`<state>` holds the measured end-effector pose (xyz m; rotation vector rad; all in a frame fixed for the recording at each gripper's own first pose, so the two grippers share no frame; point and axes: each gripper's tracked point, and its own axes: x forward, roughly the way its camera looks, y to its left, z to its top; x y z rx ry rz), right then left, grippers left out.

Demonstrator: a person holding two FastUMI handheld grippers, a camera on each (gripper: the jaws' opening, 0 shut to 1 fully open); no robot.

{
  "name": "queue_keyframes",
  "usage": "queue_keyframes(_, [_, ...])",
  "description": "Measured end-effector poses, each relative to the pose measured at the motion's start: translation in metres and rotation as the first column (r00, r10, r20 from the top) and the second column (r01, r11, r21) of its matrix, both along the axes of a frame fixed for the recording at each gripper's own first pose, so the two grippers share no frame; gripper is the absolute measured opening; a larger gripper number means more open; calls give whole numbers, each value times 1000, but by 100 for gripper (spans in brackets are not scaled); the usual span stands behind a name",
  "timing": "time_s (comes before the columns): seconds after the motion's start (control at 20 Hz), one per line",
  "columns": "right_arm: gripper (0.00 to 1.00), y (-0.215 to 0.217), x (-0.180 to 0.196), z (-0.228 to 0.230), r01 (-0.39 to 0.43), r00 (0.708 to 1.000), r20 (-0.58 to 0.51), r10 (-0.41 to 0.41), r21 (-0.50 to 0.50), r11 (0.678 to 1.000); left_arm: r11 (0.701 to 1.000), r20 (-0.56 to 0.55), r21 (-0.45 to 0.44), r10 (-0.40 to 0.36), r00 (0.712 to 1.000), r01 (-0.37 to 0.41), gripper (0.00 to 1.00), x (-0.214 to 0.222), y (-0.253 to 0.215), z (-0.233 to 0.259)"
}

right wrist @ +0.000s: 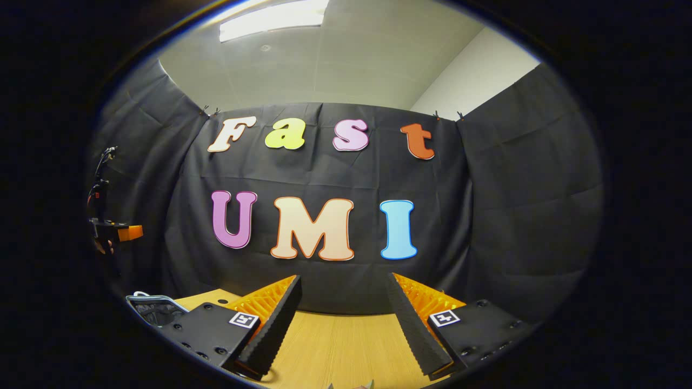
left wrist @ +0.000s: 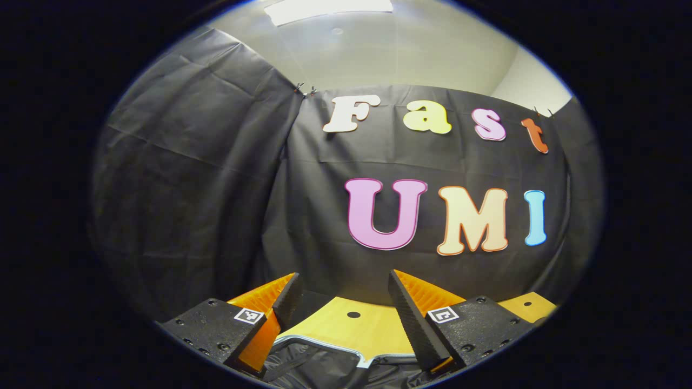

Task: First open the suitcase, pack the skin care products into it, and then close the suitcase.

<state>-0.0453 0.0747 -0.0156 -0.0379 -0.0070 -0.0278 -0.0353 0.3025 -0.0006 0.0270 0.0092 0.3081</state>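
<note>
In the left gripper view my left gripper (left wrist: 343,276) is open and held high, with nothing between its fingers. Below it lies the suitcase (left wrist: 324,367), showing dark fabric lining inside a pale rim. In the right gripper view my right gripper (right wrist: 343,278) is open too and holds nothing. A corner of the suitcase (right wrist: 154,309) shows at the lower left there. Far off at the left edge hangs the left gripper (right wrist: 116,232). Small pale tips at the very bottom (right wrist: 351,384) are too cut off to identify.
The wooden table (right wrist: 335,340) runs under both grippers up to the black cloth wall. A round hole (left wrist: 353,314) is in the tabletop behind the suitcase. Black cloth closes the booth on the left, back and right.
</note>
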Motion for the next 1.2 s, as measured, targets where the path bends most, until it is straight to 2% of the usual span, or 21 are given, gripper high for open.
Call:
queue_keyframes(0.35, [98, -45, 3, 0, -24, 1000, 13, 23, 30, 999, 992, -12, 23, -123, 992, 123, 94, 1, -130, -1])
queue_keyframes(0.55, [98, -65, 0, -12, -39, 999, 4, 39, 42, 998, 975, -73, 16, -222, 972, 224, 94, 1, -207, -27])
queue_keyframes(0.75, [98, -88, -2, -25, -44, 999, -7, 44, 41, 998, 959, -128, -2, -281, 951, 283, 96, -3, -265, -56])
queue_keyframes(0.95, [98, -108, -4, -37, -41, 999, -25, 42, 49, 998, 940, -180, -35, -339, 923, 338, 96, -11, -314, -90])
queue_keyframes(1.2, [98, -122, -4, -51, -64, 996, -55, 66, 42, 997, 919, -298, -73, -392, 870, 388, 96, -22, -357, -148])
